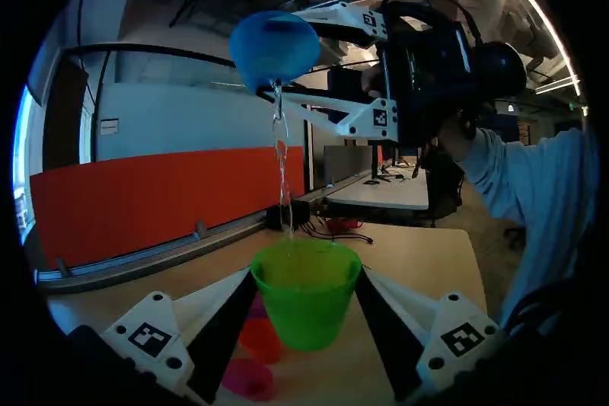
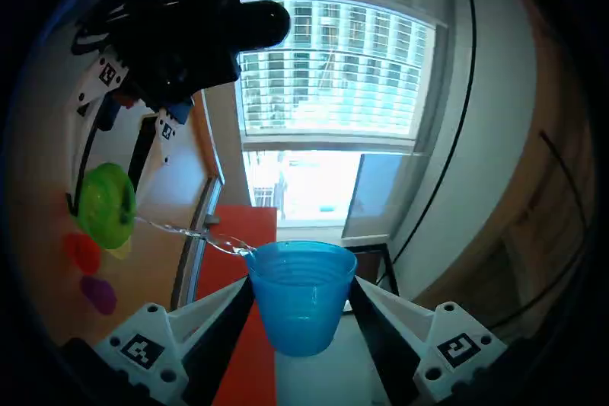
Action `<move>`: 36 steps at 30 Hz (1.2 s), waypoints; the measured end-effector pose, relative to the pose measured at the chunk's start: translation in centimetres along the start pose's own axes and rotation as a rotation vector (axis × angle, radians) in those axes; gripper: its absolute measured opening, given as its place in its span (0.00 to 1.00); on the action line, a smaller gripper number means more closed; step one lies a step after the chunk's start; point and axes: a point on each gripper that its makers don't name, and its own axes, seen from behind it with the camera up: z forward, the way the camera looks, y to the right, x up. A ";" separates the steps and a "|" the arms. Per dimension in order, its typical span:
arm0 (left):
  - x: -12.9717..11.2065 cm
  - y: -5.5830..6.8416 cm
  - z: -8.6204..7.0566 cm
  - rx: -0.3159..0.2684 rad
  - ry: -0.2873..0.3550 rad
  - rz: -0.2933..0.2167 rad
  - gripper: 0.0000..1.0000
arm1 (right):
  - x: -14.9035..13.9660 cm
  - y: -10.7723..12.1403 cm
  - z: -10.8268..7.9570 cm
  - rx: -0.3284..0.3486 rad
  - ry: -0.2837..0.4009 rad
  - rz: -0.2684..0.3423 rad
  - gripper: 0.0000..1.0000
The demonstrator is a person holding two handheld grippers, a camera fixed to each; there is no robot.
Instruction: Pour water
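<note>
Left gripper view: green cup (image 1: 306, 307) partly hides orange cup (image 1: 263, 339).

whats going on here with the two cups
A person is pouring water with a gripper in each hand. The right gripper holds a blue cup tipped over. A thin stream of water runs from its rim into a green cup, which the left gripper holds upright between its fingers over a wooden table. The pour is under way; how full the green cup is can't be seen.
</note>
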 end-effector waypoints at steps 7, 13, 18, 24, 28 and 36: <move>-0.1 -0.1 0.1 0.003 0.000 -0.003 0.87 | 0.7 0.5 0.0 -0.007 0.005 -0.070 0.88; -0.1 0.0 0.2 0.001 0.000 -0.005 0.87 | 1.2 0.7 0.0 -0.014 0.008 -0.128 0.88; -0.1 -0.1 0.3 0.003 0.001 -0.007 0.87 | 1.7 0.6 0.1 -0.013 0.013 -0.171 0.88; 0.0 0.0 0.2 0.003 0.004 -0.010 0.87 | 2.0 0.4 0.2 -0.013 0.014 -0.190 0.88; 0.1 -0.1 0.1 0.006 0.007 -0.009 0.87 | 2.1 0.4 0.2 -0.011 0.018 -0.179 0.88; 0.3 -0.2 -0.1 0.010 0.010 -0.009 0.87 | 2.3 0.5 0.1 -0.022 0.021 -0.131 0.88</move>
